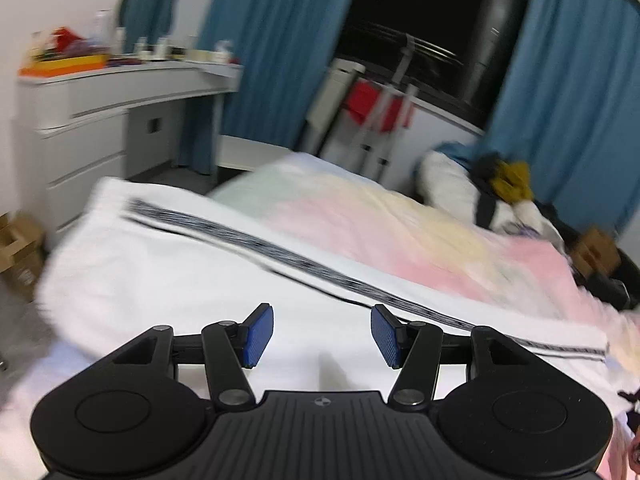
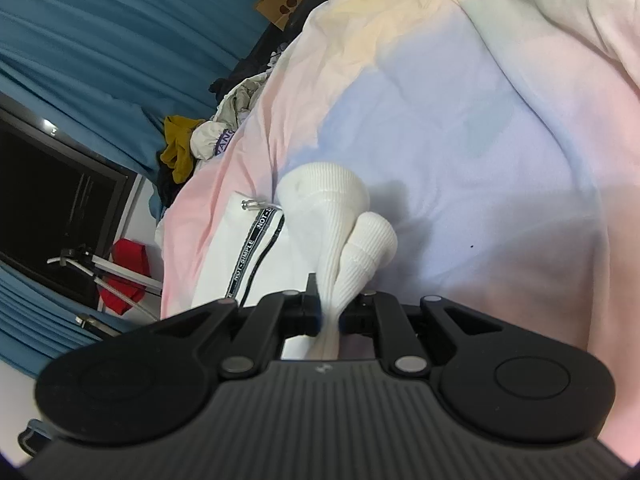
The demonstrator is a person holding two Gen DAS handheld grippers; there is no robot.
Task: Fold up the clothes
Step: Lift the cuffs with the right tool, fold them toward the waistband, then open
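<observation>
A white garment [image 1: 168, 264] with a black lettered stripe [image 1: 248, 240] lies spread on the pastel bedspread [image 1: 400, 224]. My left gripper [image 1: 322, 336] is open and empty, its blue pads [image 1: 259, 334] hovering just above the white cloth. In the right wrist view, my right gripper [image 2: 330, 314] is shut on the garment's white ribbed cuffs [image 2: 340, 228], which bunch up between the jaws above the bedspread [image 2: 480, 140]. The garment's body with the stripe [image 2: 250, 252] lies to the left of them.
A white dresser [image 1: 92, 120] with clutter on top stands to the left. Blue curtains [image 1: 276, 48], a dark window and a rack with red cloth [image 1: 372, 104] are behind the bed. A clothes heap [image 1: 492, 188] lies at the bed's far right, with a brown paper bag [image 2: 280, 0] nearby.
</observation>
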